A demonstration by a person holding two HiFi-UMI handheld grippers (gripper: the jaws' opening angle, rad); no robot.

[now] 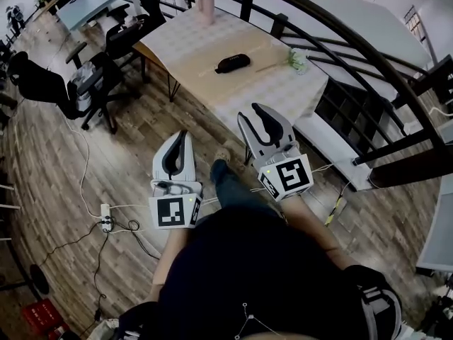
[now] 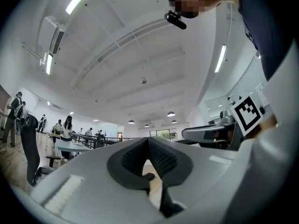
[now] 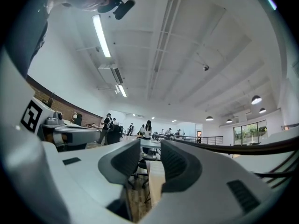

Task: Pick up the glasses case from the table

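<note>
My left gripper (image 2: 148, 143) had its pads pressed together at the tips with nothing caught in them. My right gripper (image 3: 150, 149) stood a little apart, and only a pale strip of the table (image 1: 185, 42) showed through the narrow gap, so both were empty. Both pointed about level toward the table. In the head view the right gripper's tips showed at the table's near edge, while the left one hung over the floor (image 1: 134, 144), short of the table and toward its left corner. The case (image 1: 232, 63) lay flat near the middle of the table, apart from the other things on it: a pink cup (image 1: 205, 6) at the table's far end and a green sprig (image 1: 298, 61) by its right edge. From the right gripper the case lay ahead and a shade to the left. From the left gripper it lay ahead and well to the right, with more of the table to cross. Its long axis ran across my line of approach, slanted so that its left end sat nearer to me than its right. I judged the right gripper the nearer and better placed. Its gap looked too narrow for the case, so I reckoned it would have to widen. It would then need to straddle the case the short way, one jaw on the near long side and one on the far. Taking it end to end would have asked for a span I doubted the jaws had.
</note>
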